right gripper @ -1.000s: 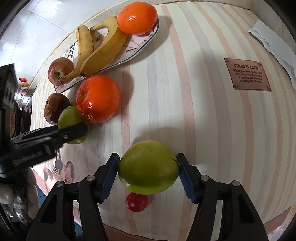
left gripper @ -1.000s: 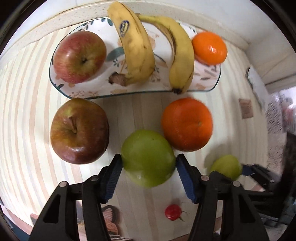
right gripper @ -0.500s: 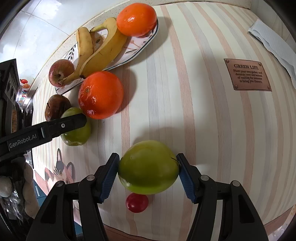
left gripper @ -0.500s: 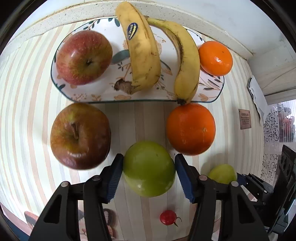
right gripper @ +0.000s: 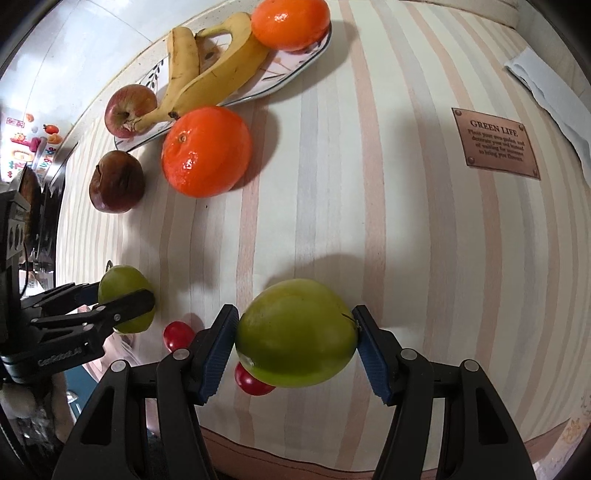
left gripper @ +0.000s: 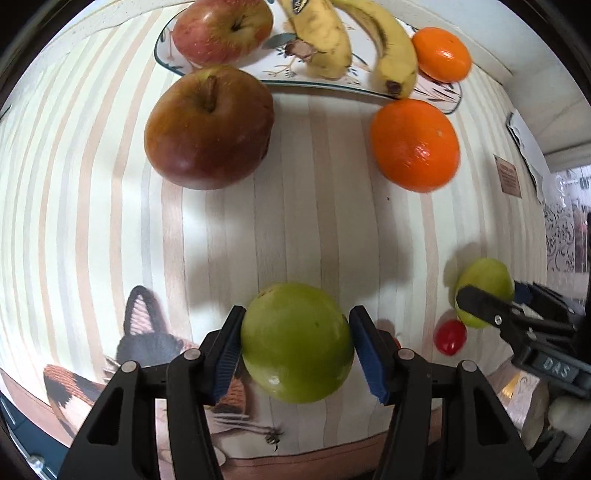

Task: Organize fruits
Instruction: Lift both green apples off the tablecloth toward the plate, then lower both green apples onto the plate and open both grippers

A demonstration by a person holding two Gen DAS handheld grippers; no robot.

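My left gripper [left gripper: 295, 341] is shut on a green apple [left gripper: 297, 341] near the table's front edge; it also shows in the right wrist view [right gripper: 127, 299]. My right gripper [right gripper: 293, 334] is shut on a second green apple [right gripper: 297, 334], seen in the left wrist view [left gripper: 484, 295] at the right. A dark red apple [left gripper: 208, 127] and a large orange [left gripper: 415, 144] lie on the table in front of a floral plate [left gripper: 439, 94]. The plate holds a red apple [left gripper: 221, 29], two bananas [left gripper: 391, 55] and a small orange [left gripper: 441, 53].
Two cherry tomatoes [right gripper: 179, 334] lie near the front edge between the grippers, one [right gripper: 253, 382] partly under the right apple. A brown "GREEN LIFE" plaque [right gripper: 495, 144] and a white cloth [right gripper: 546, 88] lie at the right. A cat picture [left gripper: 147, 332] marks the tablecloth's front.
My left gripper has pulled back toward the front edge with its green apple, away from the dark red apple and large orange. The right gripper and its apple have barely moved.
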